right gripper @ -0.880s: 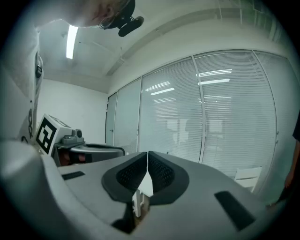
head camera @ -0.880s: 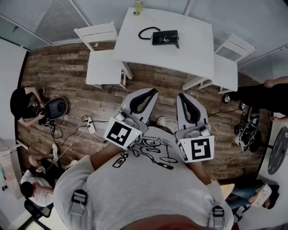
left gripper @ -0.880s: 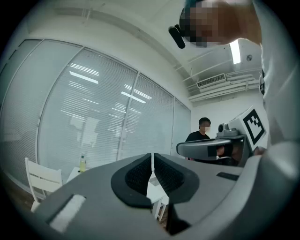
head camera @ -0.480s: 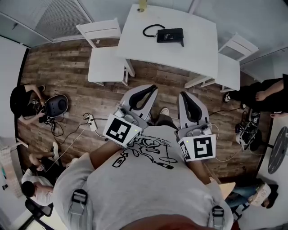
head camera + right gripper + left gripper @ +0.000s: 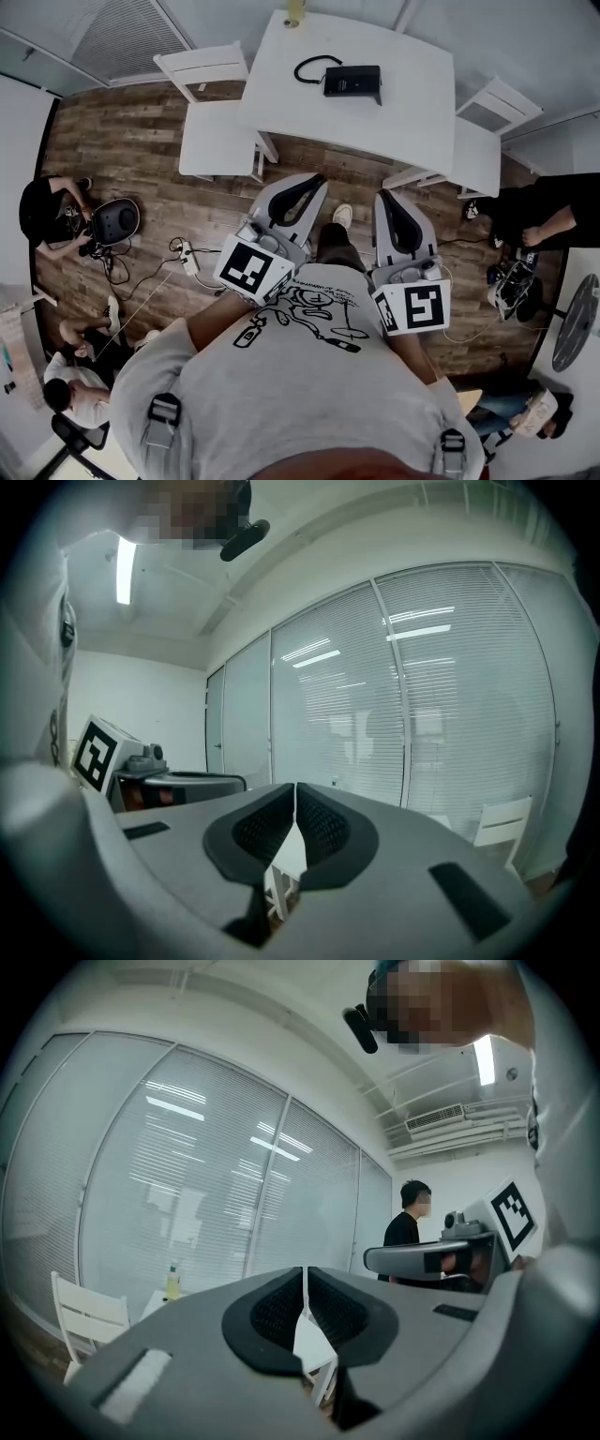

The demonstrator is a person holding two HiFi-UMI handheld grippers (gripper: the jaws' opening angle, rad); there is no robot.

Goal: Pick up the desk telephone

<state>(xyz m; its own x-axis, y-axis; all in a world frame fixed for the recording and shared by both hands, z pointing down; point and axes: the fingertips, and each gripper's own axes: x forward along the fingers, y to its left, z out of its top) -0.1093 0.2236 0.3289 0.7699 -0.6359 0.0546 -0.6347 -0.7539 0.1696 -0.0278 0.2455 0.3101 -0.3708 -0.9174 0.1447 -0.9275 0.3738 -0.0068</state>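
Observation:
A black desk telephone [image 5: 353,80] with a coiled cord lies on the white table [image 5: 412,103] far ahead in the head view. My left gripper [image 5: 317,181] and right gripper [image 5: 383,199] are held side by side close to my chest, well short of the table, both shut with nothing between the jaws. In the left gripper view the left gripper [image 5: 305,1279] has its pads together, pointing level at a blind-covered glass wall. The right gripper [image 5: 296,796] in its own view is likewise shut. The telephone does not show in either gripper view.
White chairs stand at the table's left [image 5: 211,131] and right [image 5: 478,141]. A yellow bottle [image 5: 295,11] sits at the table's far edge. Cables and a power strip [image 5: 187,261] lie on the wood floor. People sit at left [image 5: 47,211] and right [image 5: 539,202].
The table and telephone have shifted slightly in the head view as I step forward; one foot now shows ahead between the grippers. Both grippers stay shut and keep their place before my chest.

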